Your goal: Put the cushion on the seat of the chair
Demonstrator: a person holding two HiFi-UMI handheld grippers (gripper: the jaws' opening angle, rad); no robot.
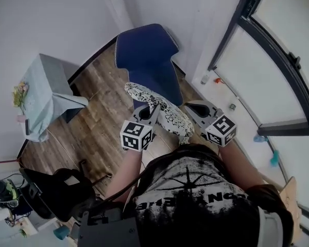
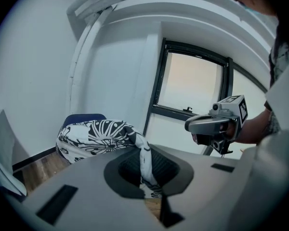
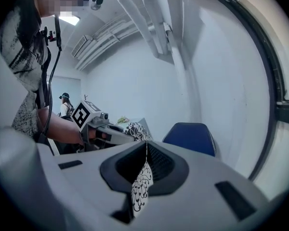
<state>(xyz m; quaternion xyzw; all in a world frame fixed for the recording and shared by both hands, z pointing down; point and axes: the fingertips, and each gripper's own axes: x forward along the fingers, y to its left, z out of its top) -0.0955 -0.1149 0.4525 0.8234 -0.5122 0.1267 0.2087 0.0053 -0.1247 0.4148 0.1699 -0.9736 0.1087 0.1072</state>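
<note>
A black-and-white patterned cushion (image 1: 162,111) hangs between my two grippers, just in front of the blue chair (image 1: 149,60) that stands against the wall. My left gripper (image 1: 152,111) is shut on the cushion's left edge, where the fabric (image 2: 145,160) is pinched between its jaws. On the right edge, my right gripper (image 1: 189,109) is shut on a thin fold of the cloth (image 3: 141,186). The left gripper view shows the cushion (image 2: 96,136) bulging in front of the chair (image 2: 84,118), with the right gripper (image 2: 216,124) beside it. The chair (image 3: 190,137) seat holds nothing.
A small table under a light blue cloth (image 1: 46,94) stands left of the chair, with flowers (image 1: 20,93) on it. A black bag (image 1: 56,189) lies on the wooden floor (image 1: 98,122) near my left side. A dark window frame (image 1: 257,30) runs along the right.
</note>
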